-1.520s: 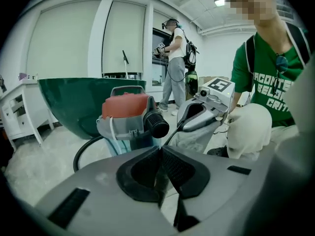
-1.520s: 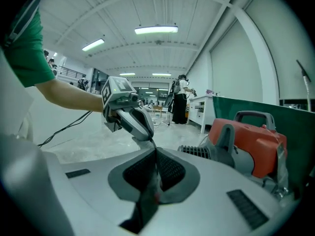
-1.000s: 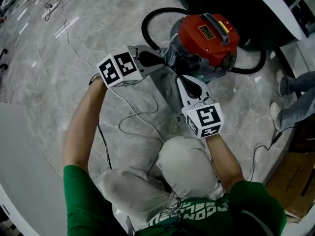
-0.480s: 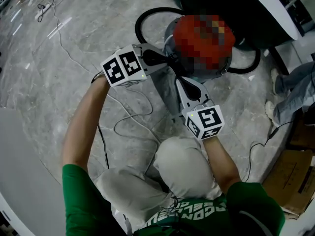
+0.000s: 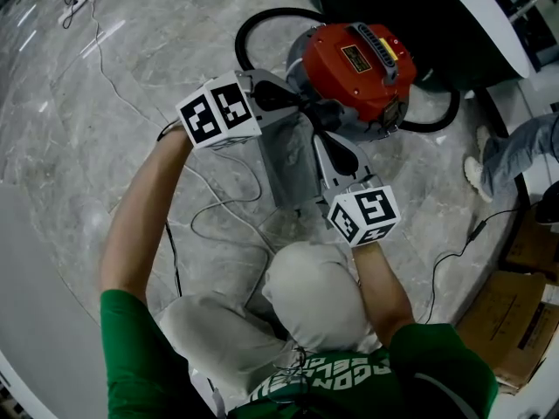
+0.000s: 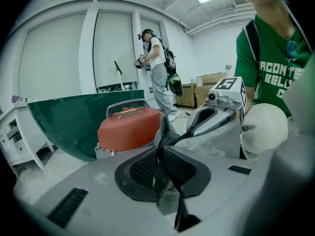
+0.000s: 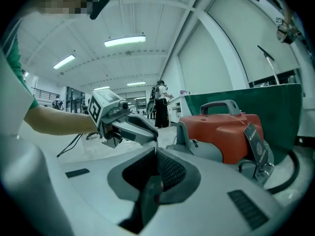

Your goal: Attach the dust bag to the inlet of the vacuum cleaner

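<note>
At left, the left tongs [image 5: 301,106] are clenching the upper edge of the grey dust bag [image 5: 286,168], the cloth folding between the pads, as a person is kneeling on the floor [image 5: 96,138]. The bag is stretching between the two tools, just beside the canister, and its mouth is not yet visibly seated. The tool tips are hiding the inlet itself. Further right, the right tongs [image 5: 325,140] appear to be nipping only a thin sliver of the same edge, and their jaws have just been easing apart. Beyond them the red-topped vacuum cleaner [image 5: 358,59] is waiting. The risk is building at that right-hand grip. If it is loosening before the collar is sitting on the inlet, the bag is likely to slip free and sag, or go on crooked with one side pulling alone.
</note>
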`<action>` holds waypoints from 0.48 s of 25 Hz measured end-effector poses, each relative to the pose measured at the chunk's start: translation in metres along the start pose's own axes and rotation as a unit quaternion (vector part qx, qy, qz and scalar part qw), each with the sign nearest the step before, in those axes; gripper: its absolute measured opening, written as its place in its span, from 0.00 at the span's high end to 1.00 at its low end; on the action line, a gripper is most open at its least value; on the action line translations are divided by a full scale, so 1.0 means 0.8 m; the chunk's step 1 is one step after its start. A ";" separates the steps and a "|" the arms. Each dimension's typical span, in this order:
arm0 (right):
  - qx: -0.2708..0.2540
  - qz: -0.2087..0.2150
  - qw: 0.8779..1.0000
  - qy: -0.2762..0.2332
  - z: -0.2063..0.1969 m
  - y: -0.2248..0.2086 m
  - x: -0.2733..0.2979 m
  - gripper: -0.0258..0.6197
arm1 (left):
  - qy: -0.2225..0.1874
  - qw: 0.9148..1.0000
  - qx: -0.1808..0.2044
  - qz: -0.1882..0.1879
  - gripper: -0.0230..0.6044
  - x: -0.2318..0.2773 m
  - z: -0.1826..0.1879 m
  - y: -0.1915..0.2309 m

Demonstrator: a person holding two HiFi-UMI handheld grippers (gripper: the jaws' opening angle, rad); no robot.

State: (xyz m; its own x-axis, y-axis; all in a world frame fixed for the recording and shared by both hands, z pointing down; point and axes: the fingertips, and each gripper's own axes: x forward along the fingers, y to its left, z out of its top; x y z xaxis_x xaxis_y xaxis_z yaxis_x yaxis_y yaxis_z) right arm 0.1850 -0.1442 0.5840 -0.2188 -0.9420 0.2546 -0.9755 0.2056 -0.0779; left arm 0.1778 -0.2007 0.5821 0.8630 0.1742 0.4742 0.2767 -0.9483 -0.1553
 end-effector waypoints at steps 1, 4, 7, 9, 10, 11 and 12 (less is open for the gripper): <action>0.003 -0.001 1.000 -0.001 0.000 -0.004 -0.001 0.93 | 0.001 1.000 0.001 0.000 0.90 0.003 0.001 0.001; 0.001 -0.003 1.000 -0.002 0.000 -0.010 -0.002 0.92 | 0.005 1.000 0.006 -0.003 0.90 0.009 0.005 0.002; 0.002 -0.004 1.000 -0.004 -0.001 -0.014 -0.004 0.92 | 0.006 1.000 0.007 -0.004 0.90 0.013 0.006 0.003; -0.001 -0.006 1.000 -0.005 0.000 -0.016 -0.004 0.92 | 0.007 1.000 0.009 -0.004 0.90 0.015 0.007 0.003; -0.002 -0.006 1.000 -0.005 0.000 -0.017 -0.004 0.92 | 0.008 1.000 0.009 -0.004 0.90 0.015 0.008 0.004; -0.004 -0.006 1.000 -0.006 0.001 -0.017 -0.004 0.91 | 0.009 1.000 0.009 -0.004 0.90 0.015 0.008 0.004; -0.005 -0.006 1.000 -0.006 0.001 -0.018 -0.004 0.91 | 0.009 1.000 0.009 -0.004 0.90 0.015 0.008 0.005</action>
State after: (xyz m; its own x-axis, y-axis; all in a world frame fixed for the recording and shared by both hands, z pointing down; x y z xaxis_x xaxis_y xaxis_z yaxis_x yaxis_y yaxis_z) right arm 0.1998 -0.1444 0.5835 -0.2069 -0.9474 0.2442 -0.9783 0.1970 -0.0643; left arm 0.1923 -0.2003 0.5816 0.8533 0.1773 0.4904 0.2915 -0.9419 -0.1667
